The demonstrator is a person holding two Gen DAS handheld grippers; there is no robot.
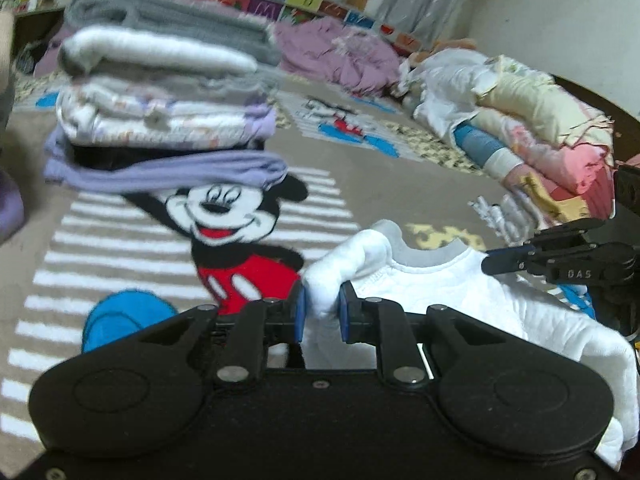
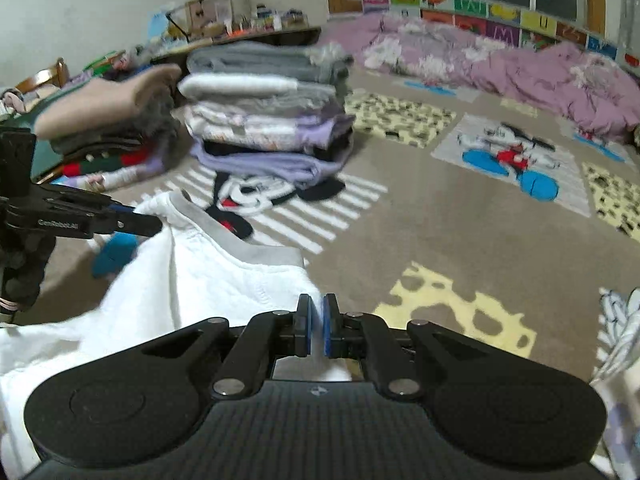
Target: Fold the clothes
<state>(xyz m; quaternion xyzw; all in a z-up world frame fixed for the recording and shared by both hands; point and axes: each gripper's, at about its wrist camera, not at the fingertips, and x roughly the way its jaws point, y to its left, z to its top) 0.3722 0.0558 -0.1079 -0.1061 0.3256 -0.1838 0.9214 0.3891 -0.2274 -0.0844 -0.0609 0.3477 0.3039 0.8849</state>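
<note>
The left gripper (image 1: 322, 306) is clamped on a bunched fold of a white sweatshirt (image 1: 460, 300), at the shoulder just left of its grey neckband (image 1: 432, 256). The right gripper (image 2: 316, 326) has its blue pads drawn narrow, with a thin edge of the same white cloth pinched between them, at the shoulder on the right of the neckband. In each wrist view the other gripper shows at the side of the garment, so the two grips sit at opposite ends of the neckline.

The sweatshirt is near the operator, low over the cartoon-mouse rug (image 1: 224, 216), its body trailing back toward the cameras. Whether the hem rests on the rug is out of view.

Judgement: a hold at both shoulders spreads the garment to full width and keeps the neckline straight, which suits either laying it flat or carrying a fold across. The frames do not settle which.

Farther off on the left stands a tall stack of folded clothes (image 2: 268, 116), grey on top and lilac at the base, with a lower stack (image 2: 108, 144) to its left. A loose heap of garments (image 1: 520, 120) lies far right. A rumpled purple blanket (image 2: 500, 68) lies below the window.
</note>
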